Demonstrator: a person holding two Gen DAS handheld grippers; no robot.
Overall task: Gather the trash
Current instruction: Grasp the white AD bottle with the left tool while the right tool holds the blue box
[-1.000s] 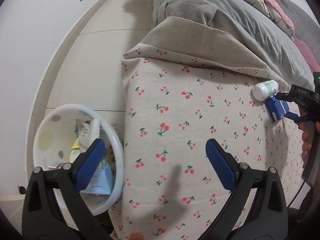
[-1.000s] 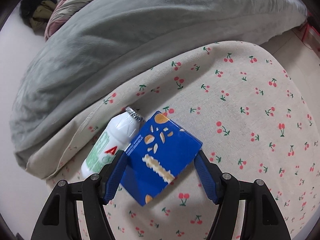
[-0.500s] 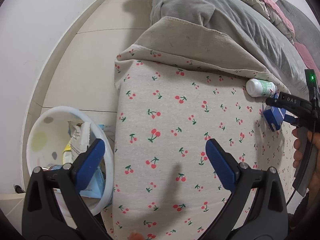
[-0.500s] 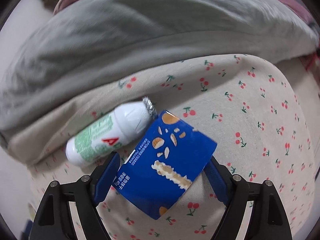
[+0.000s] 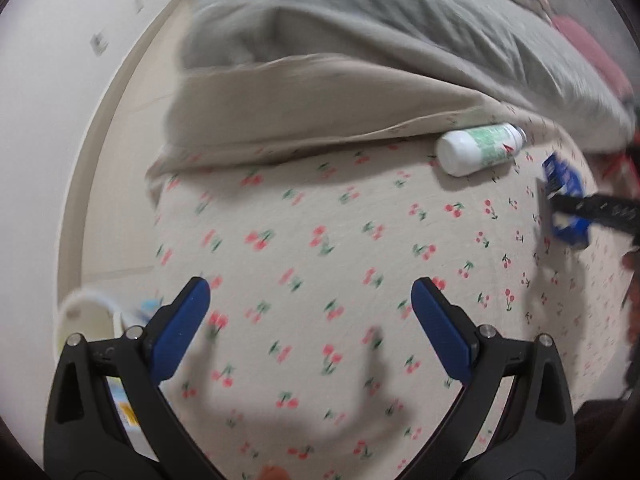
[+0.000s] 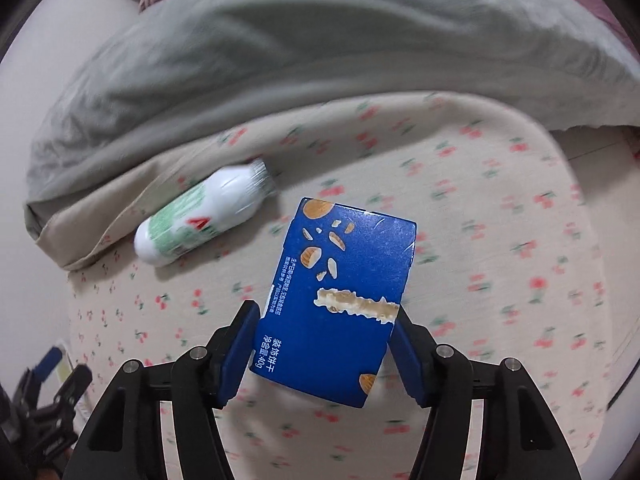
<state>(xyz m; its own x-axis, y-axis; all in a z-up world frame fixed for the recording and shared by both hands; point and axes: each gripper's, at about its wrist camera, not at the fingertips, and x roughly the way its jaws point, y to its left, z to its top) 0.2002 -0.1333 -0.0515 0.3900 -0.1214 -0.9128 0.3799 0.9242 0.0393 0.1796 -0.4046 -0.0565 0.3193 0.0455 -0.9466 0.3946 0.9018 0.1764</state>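
A blue snack box (image 6: 340, 296) sits between the pads of my right gripper (image 6: 326, 312), whose jaws are closing; both pads press on its sides, and it hangs just above the sheet. In the left wrist view the same box (image 5: 564, 184) and right gripper (image 5: 560, 204) show at the far right. A white bottle with a green label (image 6: 200, 224) lies on its side by the quilt's edge, apart from the box; the bottle (image 5: 480, 148) lies beyond my left gripper. My left gripper (image 5: 310, 288) stands open and empty above the cherry-print sheet (image 5: 320, 220).
A white trash bin (image 5: 80, 308) with wrappers inside stands on the floor at the bed's left side, mostly hidden behind my left fingers. A grey quilt (image 5: 360, 40) heaps across the far bed. A white wall (image 5: 48, 120) runs close on the left.
My left gripper has swung right over the bed, so the bin has slid almost out of view and the bottle is nearer. My right gripper rolled and gripped the box, now apart from the bottle.
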